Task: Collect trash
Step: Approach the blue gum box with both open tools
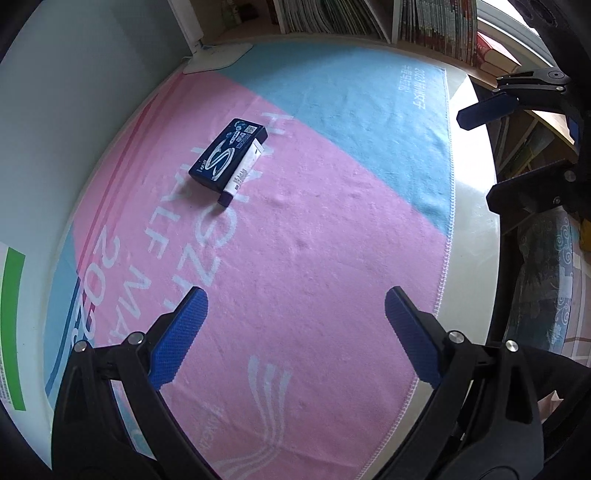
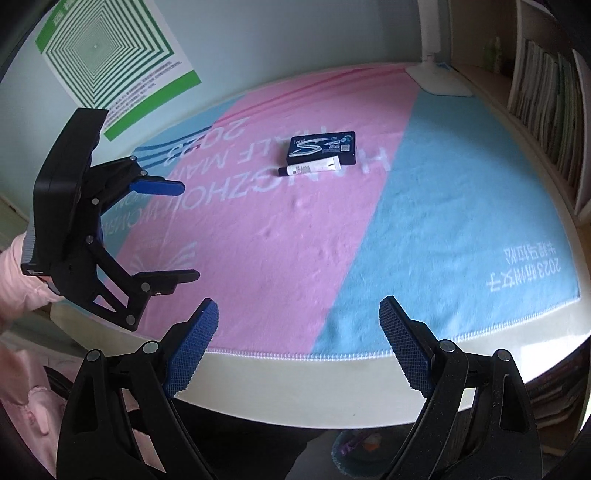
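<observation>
A dark blue flat box [image 1: 226, 153] [image 2: 322, 147] lies on the pink part of a pink and blue towel [image 1: 295, 229] [image 2: 277, 229]. A small white tube with a dark cap [image 1: 242, 173] [image 2: 312, 168] lies right against the box. My left gripper [image 1: 295, 325] is open and empty, above the towel, well short of the box; it also shows in the right wrist view [image 2: 188, 232]. My right gripper [image 2: 299, 332] is open and empty over the table's near edge; it shows at the right edge of the left wrist view [image 1: 476, 155].
The towel covers a white table [image 2: 332, 387]. A white lamp base [image 1: 218, 57] [image 2: 439, 79] stands at the far corner. Bookshelves [image 1: 369, 18] [image 2: 546, 110] line the back. A green and white poster [image 2: 110, 55] hangs on the wall.
</observation>
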Available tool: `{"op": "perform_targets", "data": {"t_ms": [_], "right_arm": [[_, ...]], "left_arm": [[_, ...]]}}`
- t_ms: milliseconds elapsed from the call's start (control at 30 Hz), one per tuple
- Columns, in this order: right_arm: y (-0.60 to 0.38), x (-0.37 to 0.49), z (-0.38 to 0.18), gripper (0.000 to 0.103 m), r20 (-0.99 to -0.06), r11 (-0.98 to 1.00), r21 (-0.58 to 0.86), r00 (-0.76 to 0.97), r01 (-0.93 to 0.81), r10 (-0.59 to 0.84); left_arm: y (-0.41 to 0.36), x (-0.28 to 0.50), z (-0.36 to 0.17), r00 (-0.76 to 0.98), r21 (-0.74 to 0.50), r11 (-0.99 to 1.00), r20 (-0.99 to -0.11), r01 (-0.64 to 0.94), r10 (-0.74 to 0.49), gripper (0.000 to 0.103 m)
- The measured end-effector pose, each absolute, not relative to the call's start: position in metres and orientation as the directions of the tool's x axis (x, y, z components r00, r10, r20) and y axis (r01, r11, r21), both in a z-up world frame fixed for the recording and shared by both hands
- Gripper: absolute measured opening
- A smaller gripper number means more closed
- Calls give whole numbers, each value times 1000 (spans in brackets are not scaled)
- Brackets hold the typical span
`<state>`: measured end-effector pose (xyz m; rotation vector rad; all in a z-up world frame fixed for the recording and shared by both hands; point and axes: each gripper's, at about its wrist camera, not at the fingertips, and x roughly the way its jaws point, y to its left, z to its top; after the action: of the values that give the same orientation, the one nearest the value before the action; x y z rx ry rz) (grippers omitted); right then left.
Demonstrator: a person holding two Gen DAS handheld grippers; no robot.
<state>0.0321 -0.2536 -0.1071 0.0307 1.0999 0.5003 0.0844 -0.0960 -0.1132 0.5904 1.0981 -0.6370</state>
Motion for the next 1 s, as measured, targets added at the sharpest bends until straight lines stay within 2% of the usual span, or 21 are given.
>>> {"op": "perform_targets", "data": {"t_ms": [567, 1000], "right_arm": [[-265, 162, -117, 88, -845, 729, 277, 201, -626, 495], [-253, 215, -133, 88, -850, 647, 269, 141, -713, 508]], "left_arm": [[-110, 158, -135, 280, 86, 822, -956, 564, -92, 92], [-110, 194, -154, 239, 62, 858, -968, 511, -72, 91]]}}
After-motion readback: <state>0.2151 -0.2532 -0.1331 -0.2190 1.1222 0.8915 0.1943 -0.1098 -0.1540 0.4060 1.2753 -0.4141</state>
